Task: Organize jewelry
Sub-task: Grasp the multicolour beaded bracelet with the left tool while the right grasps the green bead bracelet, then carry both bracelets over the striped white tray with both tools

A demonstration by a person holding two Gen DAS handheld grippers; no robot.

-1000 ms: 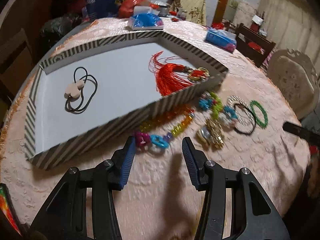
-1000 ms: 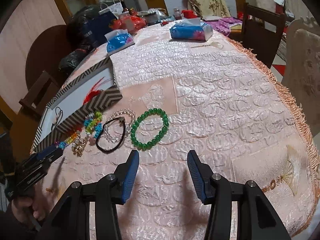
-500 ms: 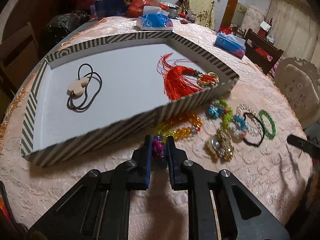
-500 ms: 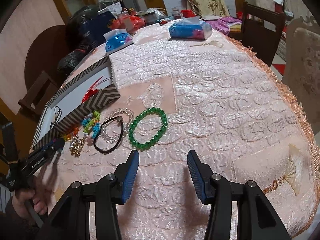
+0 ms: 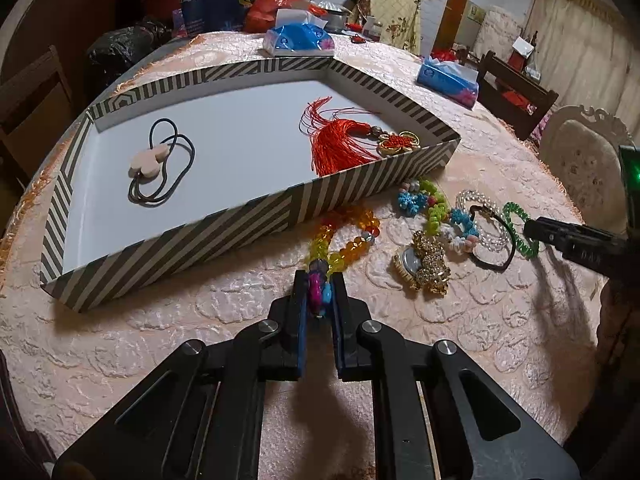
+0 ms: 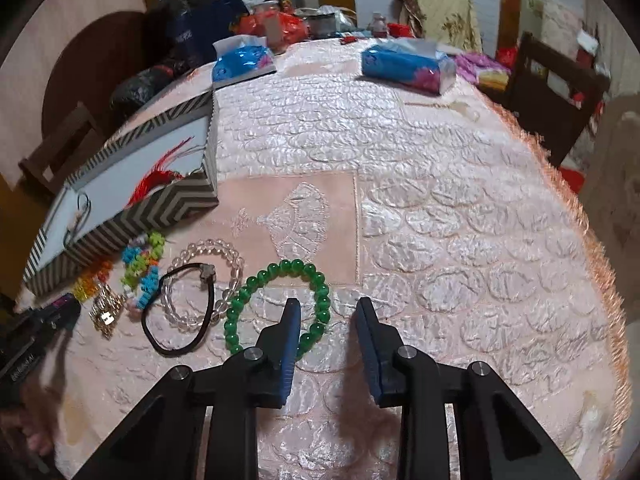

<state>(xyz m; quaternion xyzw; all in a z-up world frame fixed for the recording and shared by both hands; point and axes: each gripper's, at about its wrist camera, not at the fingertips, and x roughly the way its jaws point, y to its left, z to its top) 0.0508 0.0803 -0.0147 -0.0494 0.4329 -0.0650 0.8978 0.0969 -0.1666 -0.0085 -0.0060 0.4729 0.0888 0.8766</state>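
Your left gripper pinches the near end of the bead strand, which trails to the tray's front wall on the table; the pinched beads are mostly hidden. Your right gripper is spread, one finger covering part of the green bracelet.

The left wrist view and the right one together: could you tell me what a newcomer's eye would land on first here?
Probably the left gripper, shut on the near end of a multicoloured bead strand that trails back to the striped tray. Inside the tray, a red tassel lies by the right corner. In the right wrist view, the green bead bracelet lies on the pink tablecloth just ahead of the open right gripper.
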